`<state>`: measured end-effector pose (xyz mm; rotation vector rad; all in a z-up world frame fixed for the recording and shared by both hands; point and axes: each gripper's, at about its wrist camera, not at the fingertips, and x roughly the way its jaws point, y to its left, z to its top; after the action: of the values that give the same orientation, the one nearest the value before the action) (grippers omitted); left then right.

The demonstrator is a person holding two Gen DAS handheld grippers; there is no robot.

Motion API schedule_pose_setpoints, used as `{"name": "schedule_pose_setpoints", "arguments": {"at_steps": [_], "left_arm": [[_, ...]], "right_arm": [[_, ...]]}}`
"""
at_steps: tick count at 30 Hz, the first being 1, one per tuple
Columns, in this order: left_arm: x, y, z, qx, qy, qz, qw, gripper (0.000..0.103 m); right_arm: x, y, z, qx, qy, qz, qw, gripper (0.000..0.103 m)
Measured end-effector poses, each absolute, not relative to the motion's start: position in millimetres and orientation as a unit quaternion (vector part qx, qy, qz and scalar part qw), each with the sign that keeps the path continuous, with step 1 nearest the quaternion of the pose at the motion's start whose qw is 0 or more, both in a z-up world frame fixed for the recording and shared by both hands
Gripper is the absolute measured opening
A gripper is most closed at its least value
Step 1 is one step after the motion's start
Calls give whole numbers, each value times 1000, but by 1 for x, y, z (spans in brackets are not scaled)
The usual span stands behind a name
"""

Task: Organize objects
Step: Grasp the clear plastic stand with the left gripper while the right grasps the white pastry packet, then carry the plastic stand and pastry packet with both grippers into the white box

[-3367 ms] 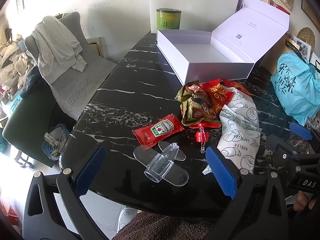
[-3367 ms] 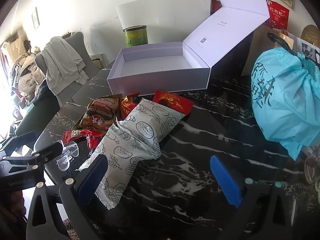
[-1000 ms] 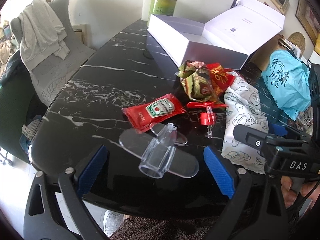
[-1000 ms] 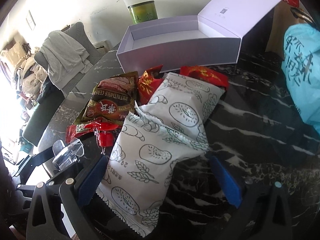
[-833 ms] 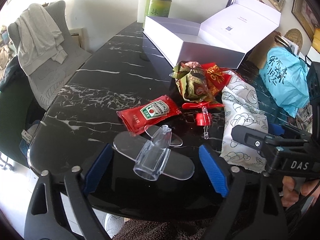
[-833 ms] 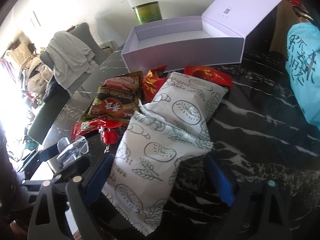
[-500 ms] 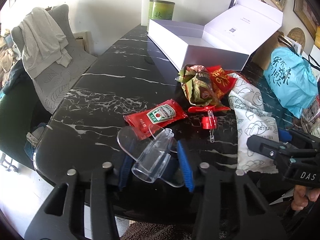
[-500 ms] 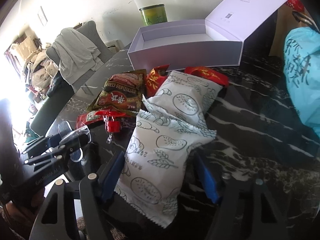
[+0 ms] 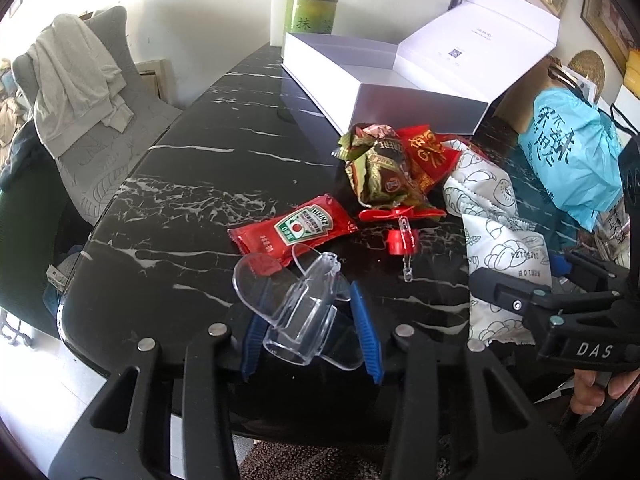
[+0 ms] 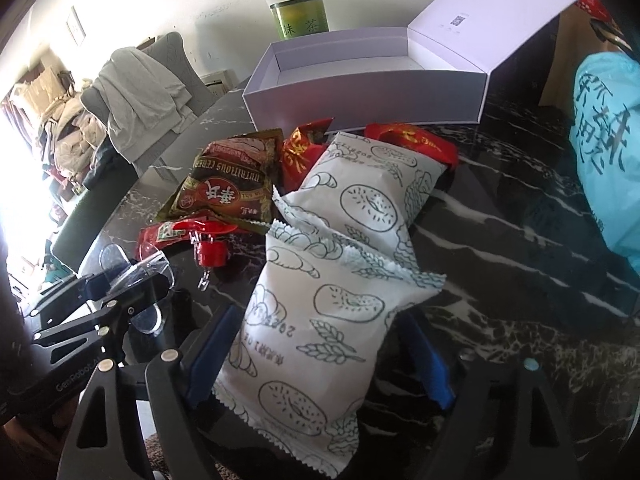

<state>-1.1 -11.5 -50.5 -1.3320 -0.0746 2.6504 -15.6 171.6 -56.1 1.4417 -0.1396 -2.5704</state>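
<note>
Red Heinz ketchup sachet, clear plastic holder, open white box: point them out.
Red Heinz ketchup sachet (image 9: 294, 229): left wrist view, on its label.
Clear plastic holder (image 9: 301, 312): left wrist view, on its curved middle.
Open white box (image 10: 360, 94): right wrist view, on its front wall.

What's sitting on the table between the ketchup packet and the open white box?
Only bare black marble table lies between the ketchup packet and the white box; the crumpled snack wrappers sit just right of that line in the left wrist view.

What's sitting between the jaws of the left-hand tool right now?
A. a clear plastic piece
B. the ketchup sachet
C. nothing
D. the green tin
A: the left gripper has its blue pads closed against the clear plastic piece, while the ketchup sachet lies beyond on the table.
</note>
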Motion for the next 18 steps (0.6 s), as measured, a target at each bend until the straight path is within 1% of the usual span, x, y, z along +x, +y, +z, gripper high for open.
{"name": "schedule_pose_setpoints", "arguments": {"at_steps": [1, 5, 6, 7, 12, 14, 16, 18], "left_arm": [[-1, -8, -51, -448, -14, 889, 91, 46], [0, -1, -52, -445, 8, 892, 82, 47], [1, -1, -52, -444, 6, 892, 81, 45], [1, -1, -52, -442, 8, 894, 76, 40], [0, -3, -52, -444, 3, 893, 78, 38], [-1, -6, -51, -447, -5, 891, 79, 37], [-1, -8, -51, -449, -16, 890, 79, 36], [-1, -10, -50, -452, -25, 888, 82, 35]], "right_arm": [[-16, 171, -56, 486, -45, -868, 96, 84], [-12, 168, -58, 479, -24, -872, 101, 84], [-11, 167, -59, 477, -17, -873, 103, 84], [-10, 167, -59, 475, -15, -874, 104, 84], [-5, 168, -60, 470, -7, -876, 108, 83], [-2, 171, -59, 468, -8, -876, 111, 80], [-1, 173, -58, 466, -11, -877, 114, 68], [2, 175, -57, 462, -13, -878, 121, 63]]}}
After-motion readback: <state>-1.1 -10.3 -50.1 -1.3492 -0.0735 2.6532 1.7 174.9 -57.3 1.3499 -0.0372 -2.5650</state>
